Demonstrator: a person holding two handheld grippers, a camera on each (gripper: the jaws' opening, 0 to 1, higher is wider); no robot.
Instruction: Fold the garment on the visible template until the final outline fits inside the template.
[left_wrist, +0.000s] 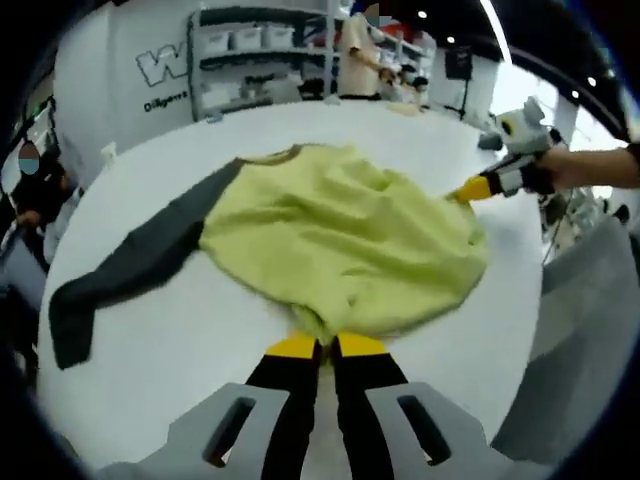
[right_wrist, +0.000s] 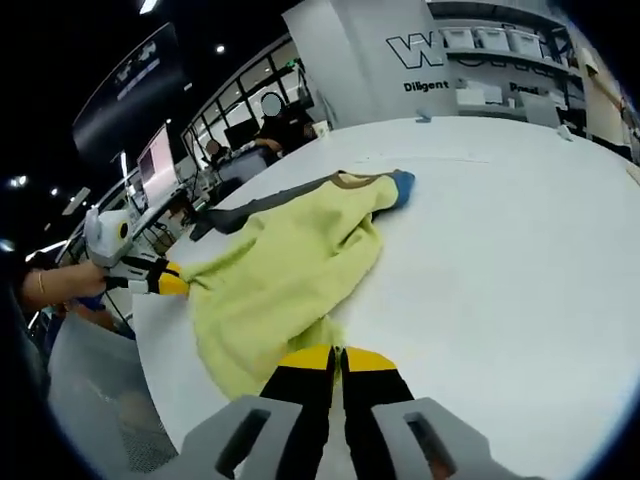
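One broad white table (left_wrist: 150, 350) carried everything we saw. On it lay the yellow-green sweatshirt (left_wrist: 340, 240), spread but rumpled, its collar toward the far shelves (left_wrist: 260, 55) and its hem nearest our left gripper (left_wrist: 325, 347). Its dark grey sleeve (left_wrist: 130, 270) stretched away leftward, giving the garment a long sideways axis. Our left gripper's jaws were closed on the hem edge. Our right gripper (right_wrist: 340, 355) was likewise pinched shut on the sweatshirt's edge at the opposite side. From the right gripper view we also saw a blue patch (right_wrist: 402, 185) beside the collar, which the left gripper view did not show.
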